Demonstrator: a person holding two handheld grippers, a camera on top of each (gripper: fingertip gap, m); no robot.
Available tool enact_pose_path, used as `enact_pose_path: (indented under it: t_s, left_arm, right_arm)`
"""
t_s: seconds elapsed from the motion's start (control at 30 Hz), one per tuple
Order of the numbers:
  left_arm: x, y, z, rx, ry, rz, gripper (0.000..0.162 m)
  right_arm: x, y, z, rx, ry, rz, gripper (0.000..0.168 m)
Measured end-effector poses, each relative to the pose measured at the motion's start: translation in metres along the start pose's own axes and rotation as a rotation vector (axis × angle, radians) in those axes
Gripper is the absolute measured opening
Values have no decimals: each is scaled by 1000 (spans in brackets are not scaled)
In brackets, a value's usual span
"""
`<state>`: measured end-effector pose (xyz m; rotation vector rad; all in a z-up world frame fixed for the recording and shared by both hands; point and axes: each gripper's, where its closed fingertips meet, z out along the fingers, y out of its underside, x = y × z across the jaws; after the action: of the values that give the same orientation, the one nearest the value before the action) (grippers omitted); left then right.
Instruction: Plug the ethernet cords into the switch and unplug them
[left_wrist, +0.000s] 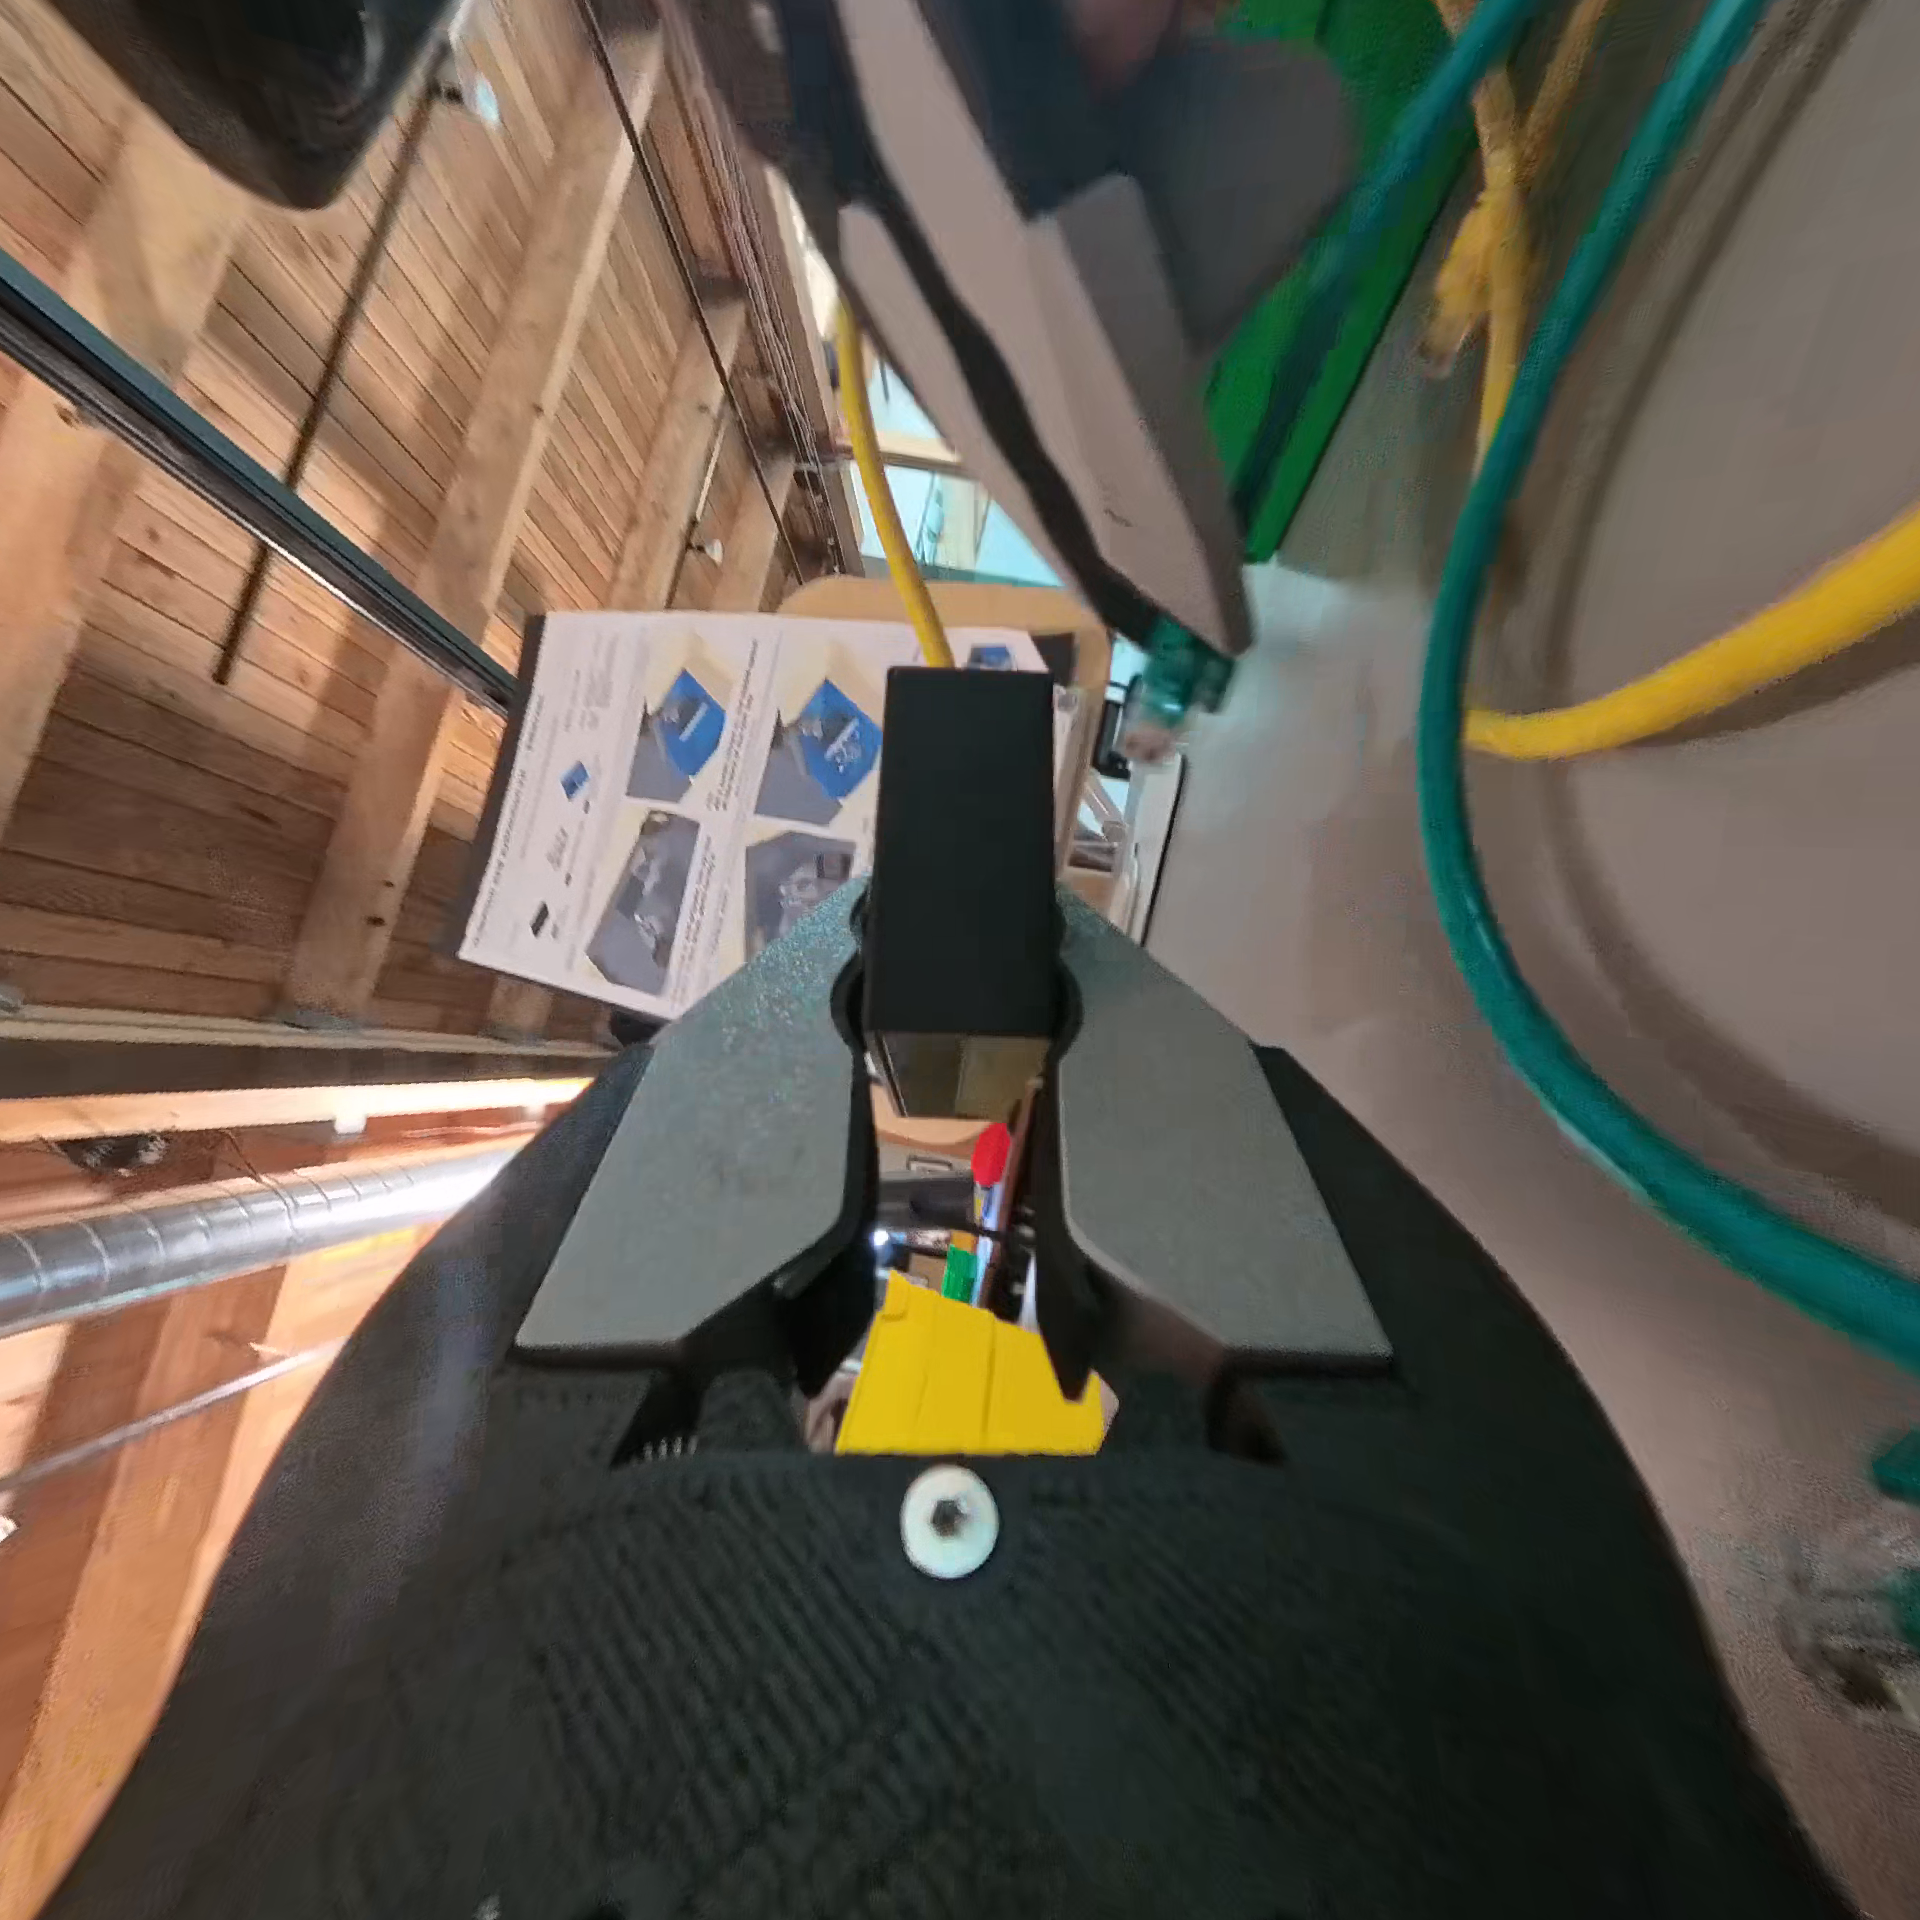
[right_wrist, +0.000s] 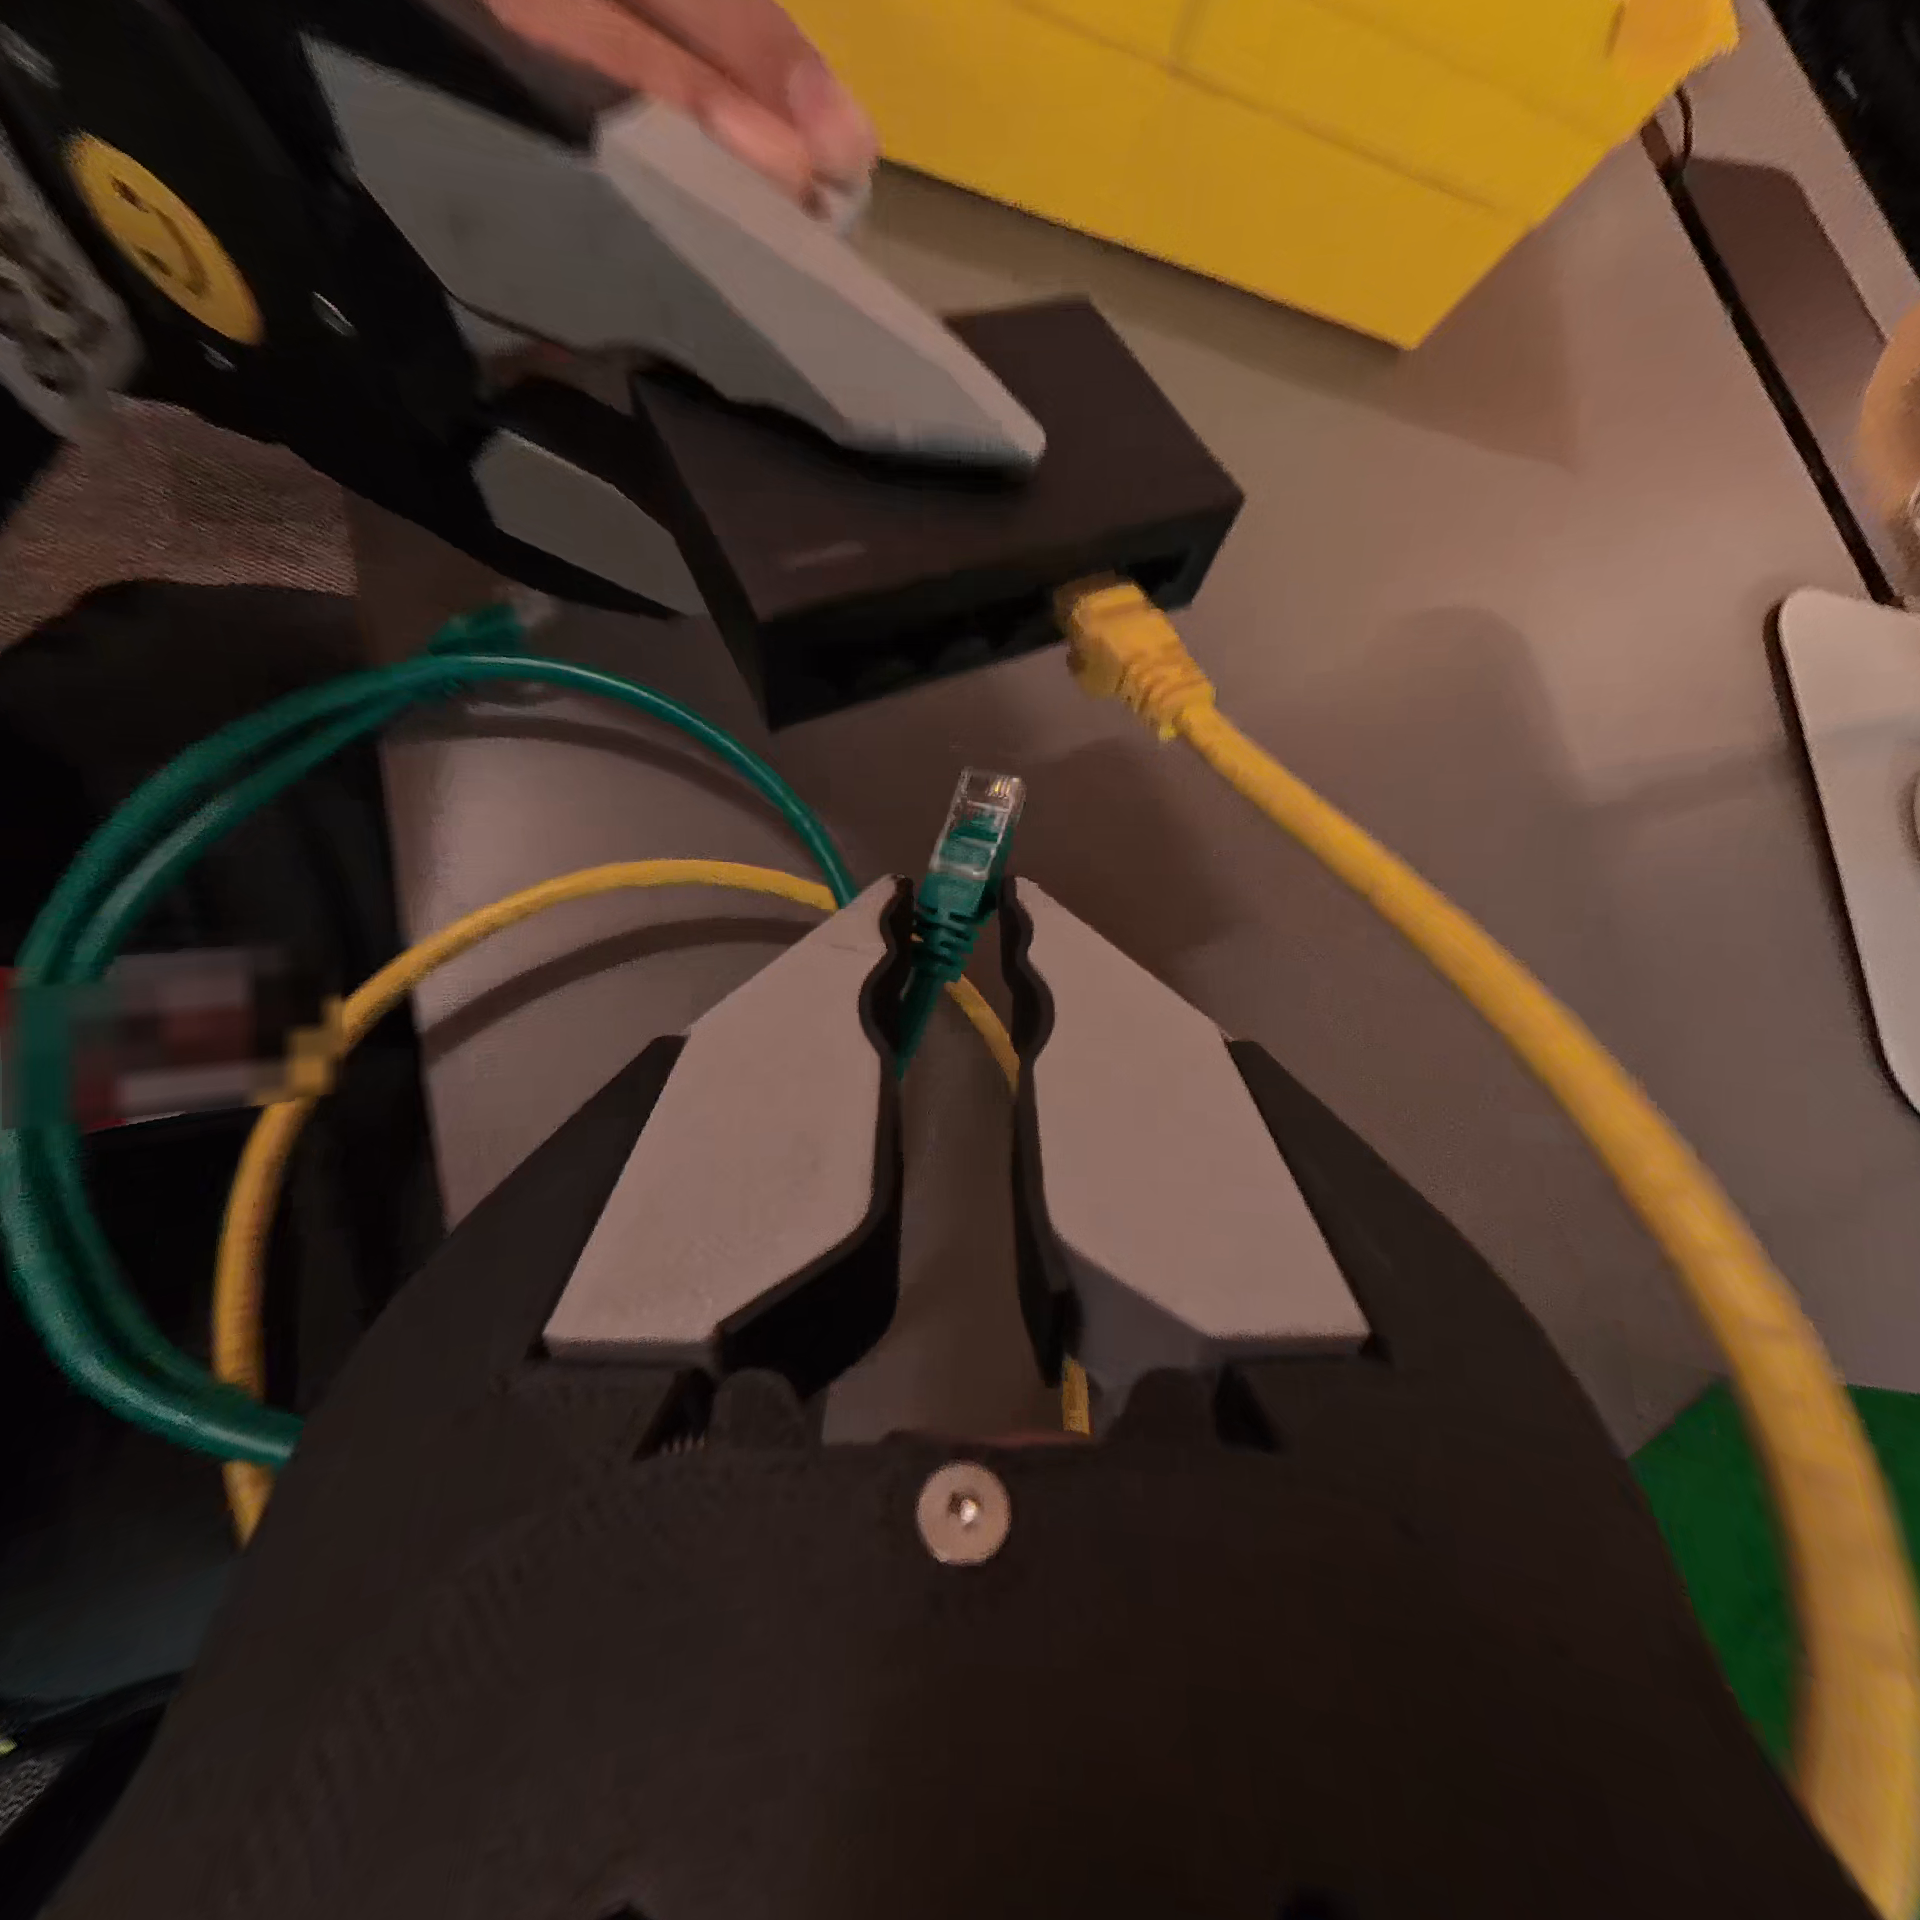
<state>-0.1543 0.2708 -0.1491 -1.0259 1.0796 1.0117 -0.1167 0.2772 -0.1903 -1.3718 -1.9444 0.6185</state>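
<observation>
Left gripper (left_wrist: 961, 997): clamped across the black switch (right_wrist: 935, 540), steadying it so a plug can be pushed in without the box sliding, by my read.
Switch: in the left wrist view its long axis runs straight out from the jaws; in the right wrist view its port face turns toward the right gripper.
Yellow cord (right_wrist: 1455, 987): its plug (right_wrist: 1127, 649) sits at a port on the right end, cable trailing back along the table (right_wrist: 1403, 540).
Right gripper (right_wrist: 951, 925): closed narrow on the green cord (right_wrist: 156, 1039) just behind its clear plug (right_wrist: 977, 831).
Plug heading: tip points up and away toward the port face, near but not touching.
Next call: line up with a free port, then push.
</observation>
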Motion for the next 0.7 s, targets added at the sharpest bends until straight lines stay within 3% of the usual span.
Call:
enact_pose_path:
  t_s: [0.23,0.5,0.7]
  left_arm:
    - [9,35,10,-167,64,-107,26]
    - [14,50,11,-226,97,-193,27]
    - [15,48,10,-224,98,-159,27]
  right_arm:
    - [39,31,39,-60,155,71,22]
    - [15,14,5,-29,43,143,26]
    - [10,43,5,-108,176,95,21]
